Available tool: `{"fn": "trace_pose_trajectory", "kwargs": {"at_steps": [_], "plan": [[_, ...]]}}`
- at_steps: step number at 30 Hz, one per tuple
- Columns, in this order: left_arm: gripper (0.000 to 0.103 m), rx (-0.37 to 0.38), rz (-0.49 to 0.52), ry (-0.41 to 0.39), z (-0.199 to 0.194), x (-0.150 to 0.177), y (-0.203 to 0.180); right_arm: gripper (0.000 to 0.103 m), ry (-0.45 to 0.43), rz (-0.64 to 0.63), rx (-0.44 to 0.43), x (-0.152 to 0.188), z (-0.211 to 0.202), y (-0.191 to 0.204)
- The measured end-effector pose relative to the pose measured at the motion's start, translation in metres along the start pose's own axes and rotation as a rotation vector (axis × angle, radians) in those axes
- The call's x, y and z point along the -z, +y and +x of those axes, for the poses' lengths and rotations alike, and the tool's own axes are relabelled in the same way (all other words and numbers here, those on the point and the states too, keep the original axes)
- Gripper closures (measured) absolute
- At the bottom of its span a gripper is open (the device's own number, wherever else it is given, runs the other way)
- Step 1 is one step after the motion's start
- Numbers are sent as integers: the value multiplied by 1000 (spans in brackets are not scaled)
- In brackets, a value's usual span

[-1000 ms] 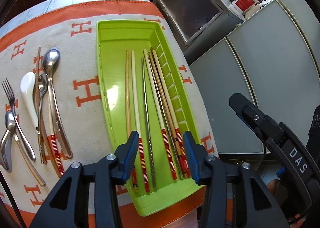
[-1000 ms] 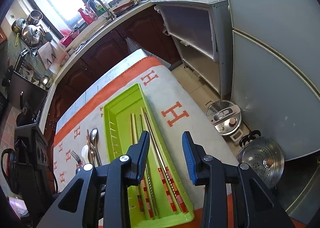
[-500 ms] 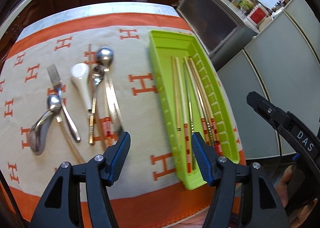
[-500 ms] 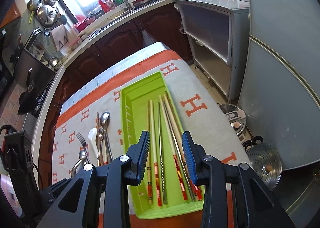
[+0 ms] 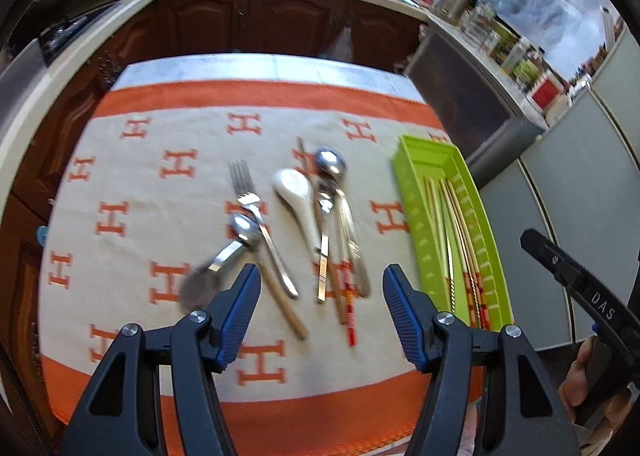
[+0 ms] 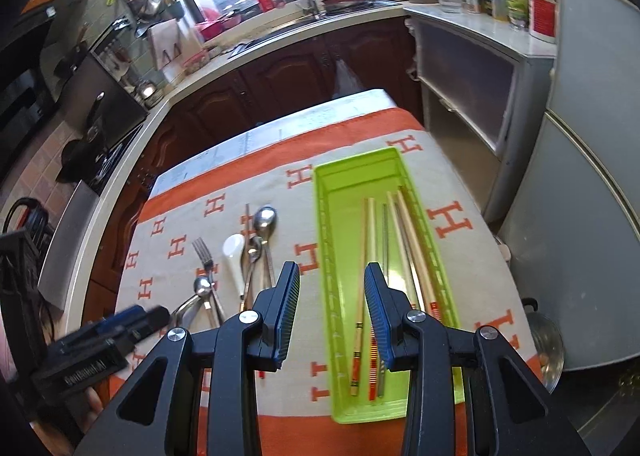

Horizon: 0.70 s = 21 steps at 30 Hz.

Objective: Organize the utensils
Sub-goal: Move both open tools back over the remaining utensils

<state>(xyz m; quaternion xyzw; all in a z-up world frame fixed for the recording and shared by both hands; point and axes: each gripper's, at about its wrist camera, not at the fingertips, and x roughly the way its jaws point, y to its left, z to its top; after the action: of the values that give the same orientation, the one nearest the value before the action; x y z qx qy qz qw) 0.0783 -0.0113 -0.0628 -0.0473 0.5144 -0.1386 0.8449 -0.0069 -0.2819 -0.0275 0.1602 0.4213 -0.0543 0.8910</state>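
A lime green tray [image 5: 412,159] [image 6: 340,191] lies at the right of the cloth-covered table and holds several chopsticks [image 5: 452,240] [image 6: 404,240]. Left of it on the cloth lie a fork [image 5: 244,191] [image 6: 203,252], a white ceramic spoon [image 5: 298,191] [image 6: 234,256], metal spoons [image 5: 330,163] [image 6: 265,219], a red-striped chopstick [image 5: 348,308] and a metal spoon with a bent handle [image 5: 236,240]. My left gripper [image 5: 320,312] is open and empty above the loose utensils' near ends. My right gripper [image 6: 332,308] is open and empty above the tray's left wall.
The table wears a beige cloth [image 5: 180,215] with orange H marks and an orange border. Dark wooden cabinets [image 6: 288,75] and a cluttered counter [image 6: 460,11] stand behind. A grey fridge [image 6: 592,135] is at the right, with a steamer pot [image 6: 548,348] on the floor.
My left gripper has swung left from over the tray to over the loose utensils and opened wider. My right gripper has swung left to face the tray and opened slightly.
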Motion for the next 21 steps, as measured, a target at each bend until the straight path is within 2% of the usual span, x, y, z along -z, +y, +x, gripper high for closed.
{"fn": "trace_pose_trajectory", "kwargs": {"at_steps": [6,9,11,15,21], "plan": [[41,-53,-24,-75,-35,-28,47,69,38,-69,-79,-20,2,43],[41,-62,-11,-73,-35,-39,62,69,81,-97,-123,-33,11,64],[41,-47,-2,-45,-26,-43,70,69,117,-115,-142,-40,22,76],[41,28,40,72,10,-40,85,69,192,-151,-162,-45,50,102],[41,108,124,191,61,-23,104,69,301,-186,-178,-34,99,124]]}}
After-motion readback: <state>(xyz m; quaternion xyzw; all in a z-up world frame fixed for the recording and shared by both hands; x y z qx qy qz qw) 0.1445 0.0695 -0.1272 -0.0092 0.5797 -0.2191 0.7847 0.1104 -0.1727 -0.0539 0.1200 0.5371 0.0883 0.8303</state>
